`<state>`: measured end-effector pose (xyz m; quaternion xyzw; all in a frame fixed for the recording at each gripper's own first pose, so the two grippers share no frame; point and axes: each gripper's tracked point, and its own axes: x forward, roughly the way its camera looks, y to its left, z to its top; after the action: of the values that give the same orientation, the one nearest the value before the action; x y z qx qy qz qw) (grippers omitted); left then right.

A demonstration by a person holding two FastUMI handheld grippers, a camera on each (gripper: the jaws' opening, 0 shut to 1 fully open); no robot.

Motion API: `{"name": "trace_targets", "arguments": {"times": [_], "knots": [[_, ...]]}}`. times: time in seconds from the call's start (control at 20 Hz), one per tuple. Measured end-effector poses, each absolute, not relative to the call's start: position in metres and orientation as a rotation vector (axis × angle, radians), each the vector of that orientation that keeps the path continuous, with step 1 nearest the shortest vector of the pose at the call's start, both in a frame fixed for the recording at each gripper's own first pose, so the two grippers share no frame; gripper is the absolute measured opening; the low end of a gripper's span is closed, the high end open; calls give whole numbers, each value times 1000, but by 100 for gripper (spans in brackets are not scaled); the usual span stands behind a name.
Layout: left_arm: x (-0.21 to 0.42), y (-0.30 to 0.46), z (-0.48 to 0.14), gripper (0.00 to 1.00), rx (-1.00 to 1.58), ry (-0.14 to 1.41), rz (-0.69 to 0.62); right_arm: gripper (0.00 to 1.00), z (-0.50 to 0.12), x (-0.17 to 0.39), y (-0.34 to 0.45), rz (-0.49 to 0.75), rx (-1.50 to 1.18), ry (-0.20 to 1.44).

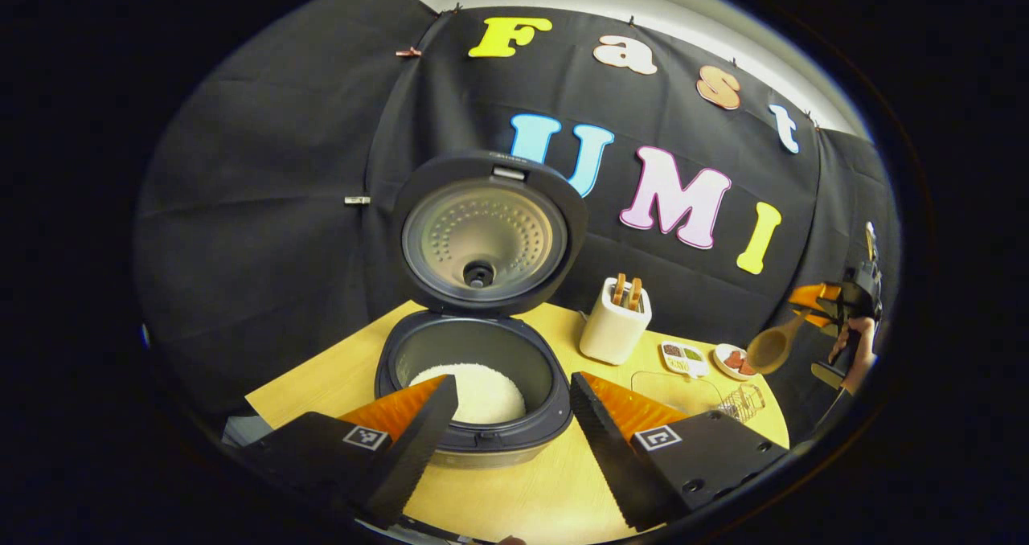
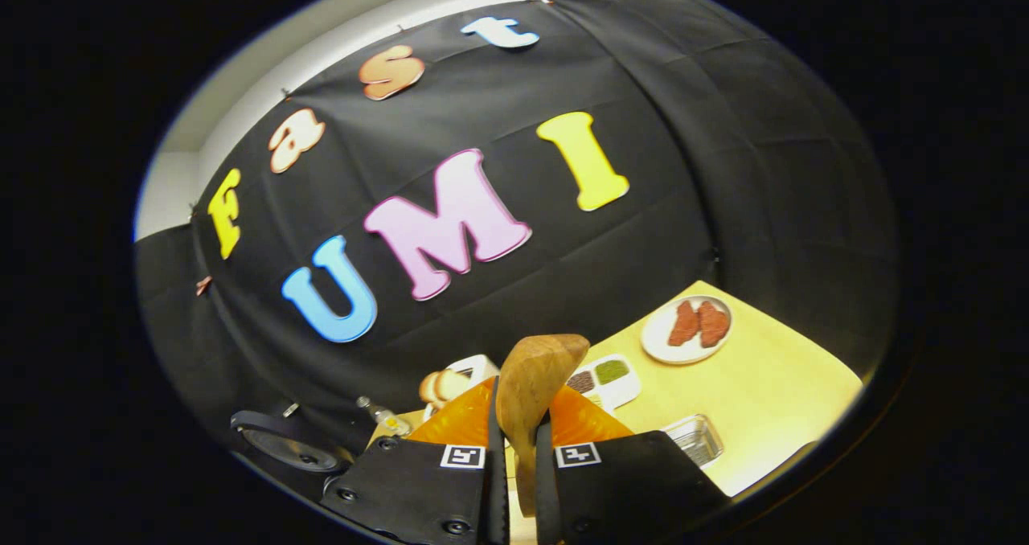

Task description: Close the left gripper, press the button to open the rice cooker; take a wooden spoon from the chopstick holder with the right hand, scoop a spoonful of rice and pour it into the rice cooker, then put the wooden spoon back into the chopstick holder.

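Clamped on the handle of the wooden spoon [image 2: 530,392], the right gripper [image 2: 514,481] is carrying it aloft beside the table [image 2: 764,400], stiff, light, smooth wood probably needing that firm low hold.

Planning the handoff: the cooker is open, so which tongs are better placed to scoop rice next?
Right. The right tongs are shut on the wooden spoon, lifted beside the table. The left tongs are open and empty by the open rice cooker.
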<state>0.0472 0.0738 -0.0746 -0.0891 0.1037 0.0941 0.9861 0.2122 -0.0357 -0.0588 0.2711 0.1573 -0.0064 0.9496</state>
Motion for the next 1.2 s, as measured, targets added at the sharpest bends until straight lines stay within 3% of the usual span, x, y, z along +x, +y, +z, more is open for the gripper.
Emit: {"name": "trace_targets", "arguments": {"times": [0.2, 0.4, 0.85, 1.2], "knots": [[46, 57, -51, 95, -225, 131, 237, 17, -100, 222, -101, -127, 592, 354], [50, 47, -36, 95, -191, 113, 306, 17, -148, 223, -133, -161, 580, 419], [59, 49, 18, 95, -160, 21, 392, 17, -239, 238, -122, -158, 549, 575], [67, 82, 46, 95, -39, -9, 480, 23, -246, 235, -115, -167, 556, 584]]}}
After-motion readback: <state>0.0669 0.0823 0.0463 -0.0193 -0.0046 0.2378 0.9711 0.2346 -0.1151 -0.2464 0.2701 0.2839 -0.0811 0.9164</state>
